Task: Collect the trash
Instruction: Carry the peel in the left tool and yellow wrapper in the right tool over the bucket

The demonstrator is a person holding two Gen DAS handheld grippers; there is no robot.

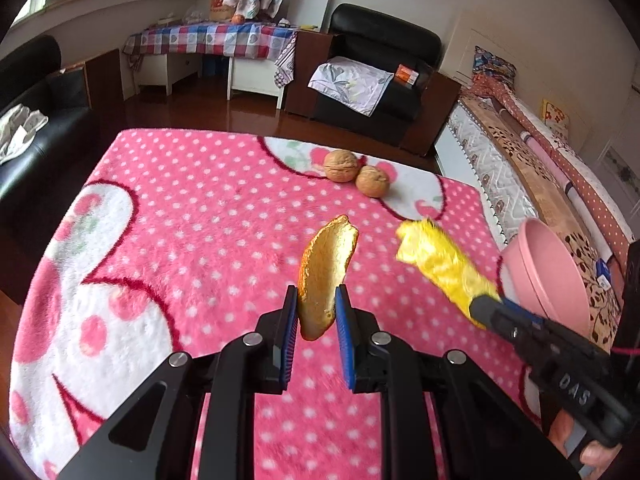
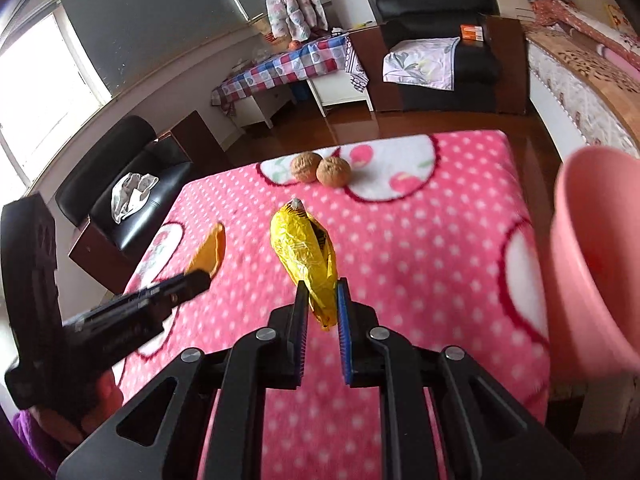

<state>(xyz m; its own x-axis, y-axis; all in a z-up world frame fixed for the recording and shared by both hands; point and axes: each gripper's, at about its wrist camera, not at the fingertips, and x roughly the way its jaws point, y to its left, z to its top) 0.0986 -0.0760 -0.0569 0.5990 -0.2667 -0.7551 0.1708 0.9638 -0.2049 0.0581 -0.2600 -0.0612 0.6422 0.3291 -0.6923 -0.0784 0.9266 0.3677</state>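
My left gripper (image 1: 317,300) is shut on an orange peel (image 1: 326,272) and holds it above the pink dotted blanket (image 1: 180,220). My right gripper (image 2: 322,292) is shut on a crumpled yellow wrapper (image 2: 304,248), also held in the air. In the left wrist view the wrapper (image 1: 440,260) and the right gripper's fingers (image 1: 492,312) show at the right. In the right wrist view the peel (image 2: 210,250) and the left gripper's fingers (image 2: 188,282) show at the left. A pink bin (image 2: 592,264) stands at the table's right edge; it also shows in the left wrist view (image 1: 548,272).
Two walnuts (image 1: 356,170) lie together at the far side of the blanket, also in the right wrist view (image 2: 320,168). A bed (image 1: 540,168) runs along the right. Black armchairs (image 1: 380,68) and a checkered table (image 1: 212,40) stand beyond.
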